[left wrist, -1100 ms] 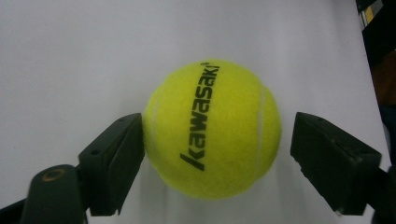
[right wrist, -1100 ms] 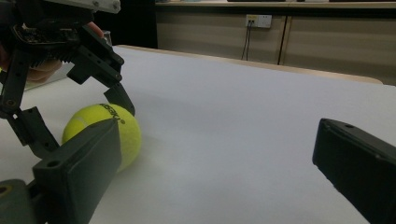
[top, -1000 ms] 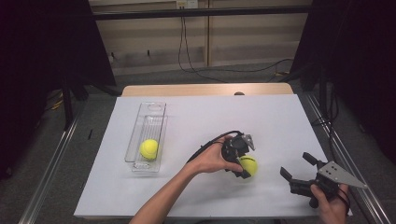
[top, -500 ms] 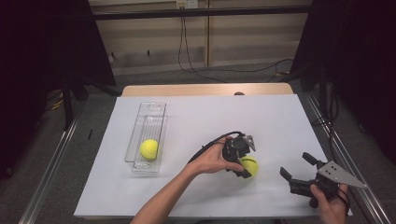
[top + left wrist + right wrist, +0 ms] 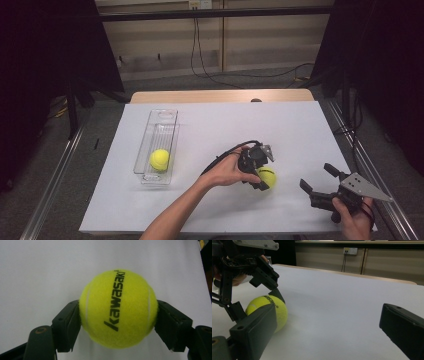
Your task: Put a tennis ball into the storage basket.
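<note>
— High view: left gripper (image 5: 264, 179) at mid-table, fingers just closed onto tennis ball (image 5: 267, 177); ball resting on white table (image 5: 220, 125), right of centre, toward the near edge.

— Left gripper view: confirmed. Both black pads (image 5: 72, 327) pressed against opposite sides of the ball (image 5: 118, 308), "kawasaki" lettering facing the camera.

— Right gripper (image 5: 320, 182): near the table's right front corner, well apart from the ball. Fingers spread wide, nothing between them.

— Right gripper view: same spread, white table surface between the two fingers; ball (image 5: 278, 308) visible beyond, held under the left gripper (image 5: 265, 302).

— Elsewhere: clear tray (image 5: 165, 117) at left of the table, second tennis ball (image 5: 159, 159) lying inside, toward the tray's near end.
</note>
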Action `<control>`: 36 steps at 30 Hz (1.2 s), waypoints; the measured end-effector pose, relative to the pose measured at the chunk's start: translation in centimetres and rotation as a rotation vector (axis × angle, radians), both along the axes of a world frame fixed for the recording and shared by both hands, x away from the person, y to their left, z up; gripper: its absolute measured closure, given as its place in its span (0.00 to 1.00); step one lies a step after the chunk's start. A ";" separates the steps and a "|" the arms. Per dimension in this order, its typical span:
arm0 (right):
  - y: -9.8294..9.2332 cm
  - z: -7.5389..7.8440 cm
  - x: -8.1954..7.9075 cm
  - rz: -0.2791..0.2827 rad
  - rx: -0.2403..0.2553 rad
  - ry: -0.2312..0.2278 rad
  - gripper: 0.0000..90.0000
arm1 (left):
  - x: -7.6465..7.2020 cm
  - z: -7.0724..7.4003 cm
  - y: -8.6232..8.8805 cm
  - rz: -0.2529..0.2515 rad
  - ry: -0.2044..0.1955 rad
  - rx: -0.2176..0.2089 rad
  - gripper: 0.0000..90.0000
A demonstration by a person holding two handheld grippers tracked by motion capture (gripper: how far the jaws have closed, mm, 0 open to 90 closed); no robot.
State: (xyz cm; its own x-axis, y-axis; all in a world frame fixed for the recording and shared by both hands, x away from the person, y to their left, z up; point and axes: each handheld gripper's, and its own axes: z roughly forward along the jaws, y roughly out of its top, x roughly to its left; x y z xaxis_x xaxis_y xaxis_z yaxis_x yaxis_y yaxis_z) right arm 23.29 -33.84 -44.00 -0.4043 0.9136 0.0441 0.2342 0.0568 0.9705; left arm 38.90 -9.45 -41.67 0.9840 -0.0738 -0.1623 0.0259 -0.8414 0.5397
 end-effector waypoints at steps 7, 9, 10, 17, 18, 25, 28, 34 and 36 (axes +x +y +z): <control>0.0 0.0 0.0 -0.001 0.001 -0.001 0.01 | -0.1 0.6 0.3 0.019 -0.001 -0.026 0.29; 0.0 0.0 0.0 -0.001 0.001 -0.001 0.01 | -0.1 0.8 0.5 0.015 -0.006 -0.018 0.29; 0.0 0.0 0.0 -0.003 0.005 0.000 0.01 | -0.1 0.9 0.6 0.016 -0.011 -0.019 0.29; 0.0 0.0 0.0 -0.004 0.005 -0.001 0.01 | 0.0 2.2 2.1 0.045 -0.025 -0.078 0.29; 0.0 0.0 0.0 -0.002 0.001 -0.002 0.01 | -0.1 2.4 2.4 0.056 -0.025 -0.091 0.29; 0.1 0.0 0.0 -0.001 -0.001 -0.002 0.01 | -0.1 3.8 4.3 0.088 -0.047 -0.167 0.29; 0.1 0.0 0.0 -0.002 0.004 -0.002 0.01 | -0.1 4.4 4.9 0.087 -0.063 -0.188 0.29; 0.1 0.0 0.1 0.000 0.002 -0.004 0.01 | -0.5 5.3 5.6 0.091 -0.074 -0.227 0.29; 0.1 0.0 0.1 0.000 0.002 -0.004 0.01 | -0.5 5.4 5.9 0.092 -0.071 -0.232 0.29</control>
